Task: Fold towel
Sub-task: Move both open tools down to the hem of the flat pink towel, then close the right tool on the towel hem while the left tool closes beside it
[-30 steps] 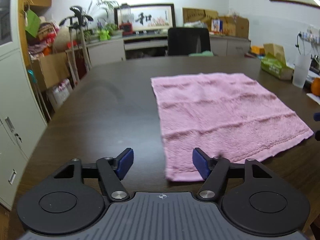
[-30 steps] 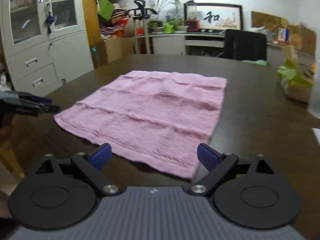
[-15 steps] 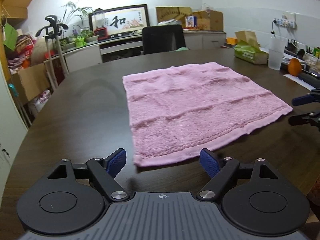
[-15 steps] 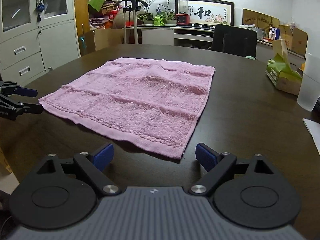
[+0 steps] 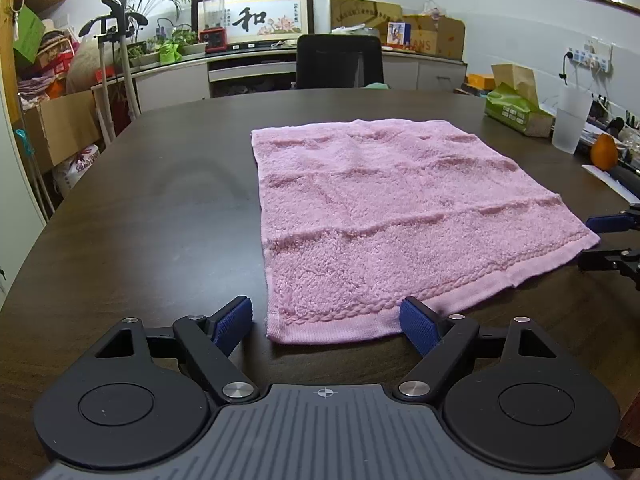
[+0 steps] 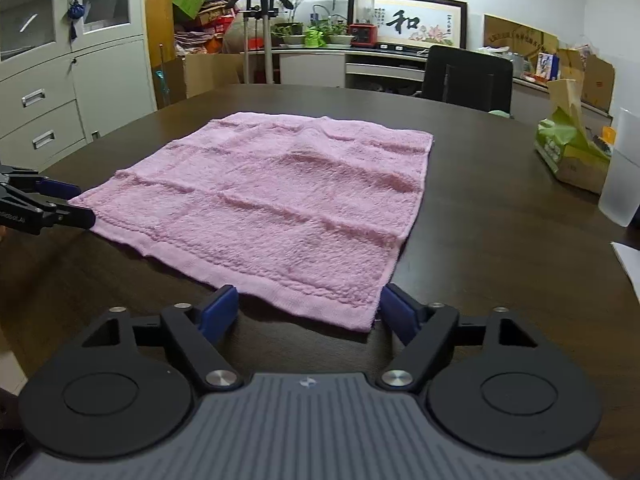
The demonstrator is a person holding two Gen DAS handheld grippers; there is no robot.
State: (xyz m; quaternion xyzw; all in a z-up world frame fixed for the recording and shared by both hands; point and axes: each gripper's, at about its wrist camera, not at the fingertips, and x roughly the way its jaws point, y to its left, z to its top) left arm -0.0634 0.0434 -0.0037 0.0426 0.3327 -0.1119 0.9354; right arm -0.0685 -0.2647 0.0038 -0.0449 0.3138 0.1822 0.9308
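Note:
A pink towel (image 5: 400,216) lies flat and unfolded on the dark table (image 5: 152,220). My left gripper (image 5: 326,320) is open, low over the table, and the towel's near left corner lies between its blue pads without being pressed. In the right wrist view the towel (image 6: 280,200) shows its near right corner between the pads of my right gripper (image 6: 308,310). Those jaws are closing but still stand apart from the cloth. Each gripper shows in the other's view: the right gripper (image 5: 600,242) at the towel's right corner, the left gripper (image 6: 70,204) at its left corner.
A green tissue box (image 5: 516,114), a frosted cup (image 5: 570,120) and an orange (image 5: 604,152) stand along the table's right side, with white paper (image 6: 628,260) near that edge. A black chair (image 5: 340,60) stands behind the far edge. Cabinets (image 6: 60,100) line the left wall.
Both grippers have sunk toward the table and come up to the towel's near corners. The right gripper's jaws have narrowed. The towel has not moved.

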